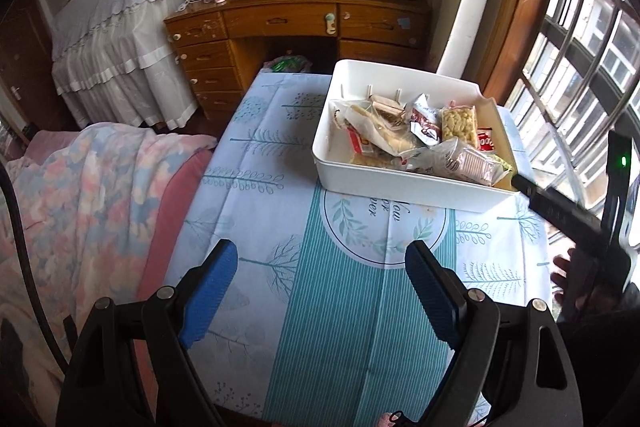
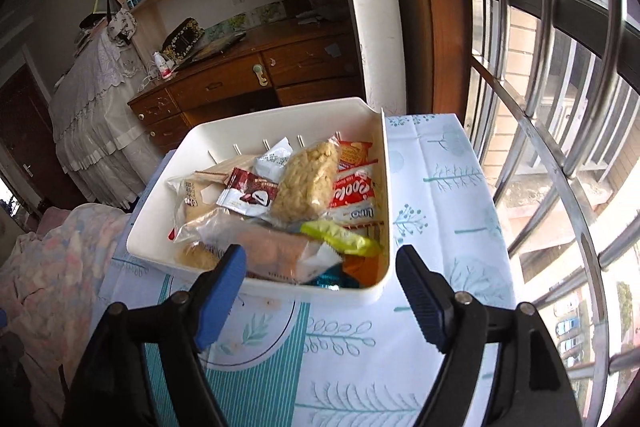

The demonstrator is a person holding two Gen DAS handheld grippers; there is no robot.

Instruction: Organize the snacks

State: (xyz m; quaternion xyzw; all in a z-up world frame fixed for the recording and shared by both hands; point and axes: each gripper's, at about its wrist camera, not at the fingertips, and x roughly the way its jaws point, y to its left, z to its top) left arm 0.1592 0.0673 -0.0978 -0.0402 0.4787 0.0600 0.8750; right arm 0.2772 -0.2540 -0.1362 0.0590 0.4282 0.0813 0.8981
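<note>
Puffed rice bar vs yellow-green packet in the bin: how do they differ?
The puffed rice bar is pale beige in clear wrap; the yellow-green packet is opaque and bright. The puffed rice bar is bigger and blocky, the yellow-green packet slim and crumpled. The bar tops the pile; the packet sits lower, nearer the camera. Both lie in the white bin.

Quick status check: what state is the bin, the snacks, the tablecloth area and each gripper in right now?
White bin: upright on the table, uncovered.
Snack packets: piled loose inside the bin.
Tablecloth: no snacks lying on it.
Left gripper: open, holding nothing.
Right gripper: open, holding nothing.
</note>
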